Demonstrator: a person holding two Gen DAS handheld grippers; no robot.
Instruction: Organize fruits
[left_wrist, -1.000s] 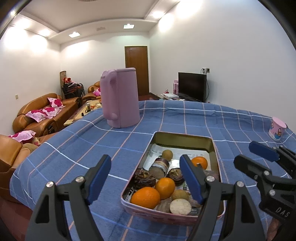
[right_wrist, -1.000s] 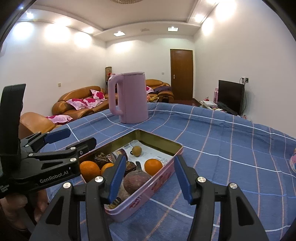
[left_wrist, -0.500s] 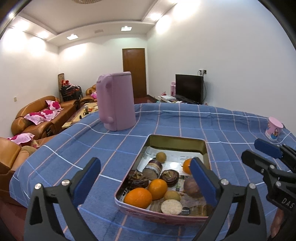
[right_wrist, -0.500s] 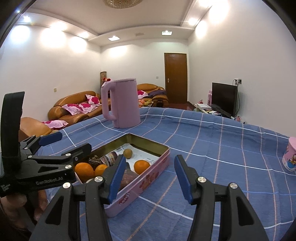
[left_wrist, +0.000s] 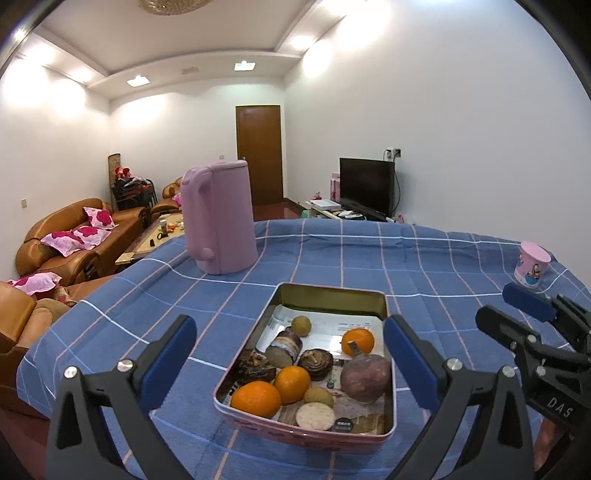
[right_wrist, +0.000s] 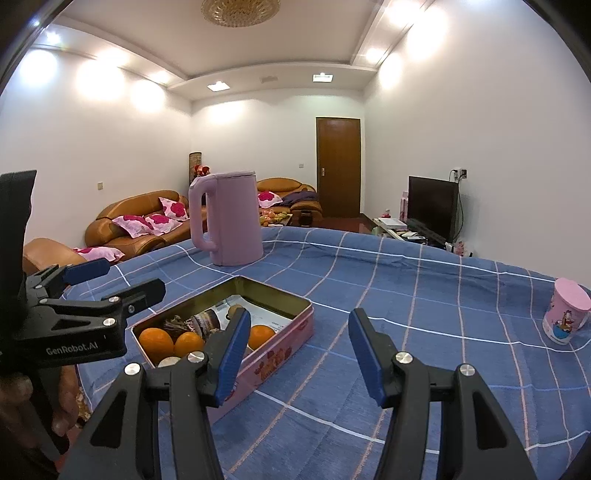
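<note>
A pink rectangular tin (left_wrist: 328, 290) sits on the blue checked tablecloth. It holds three oranges (left_wrist: 256, 399), a large purple fruit (left_wrist: 365, 373), small brownish fruits (left_wrist: 301, 325), dark fruits (left_wrist: 316, 359) and a cut slice (left_wrist: 314, 415). My left gripper (left_wrist: 289, 326) hovers in front of and above the tin. Its jaws are opening wide and nothing is pressed between them. From the right side of the tin (right_wrist: 280, 354), my right gripper (right_wrist: 299, 319) is open and empty, its left finger overlapping the tin's near corner in that view. Each gripper appears at the edge of the other's view.
A tall pink kettle (left_wrist: 221, 221) stands behind the tin. A pink cartoon cup (right_wrist: 567, 312) stands at the far right of the table. Beyond the table's left edge are brown sofas (left_wrist: 74, 240); a TV (left_wrist: 367, 186) is at the back right.
The left jaws have spread much wider, which uncovers the purple fruit lying in the tin. Both grippers have drawn back from the tin, which looks smaller and farther.
</note>
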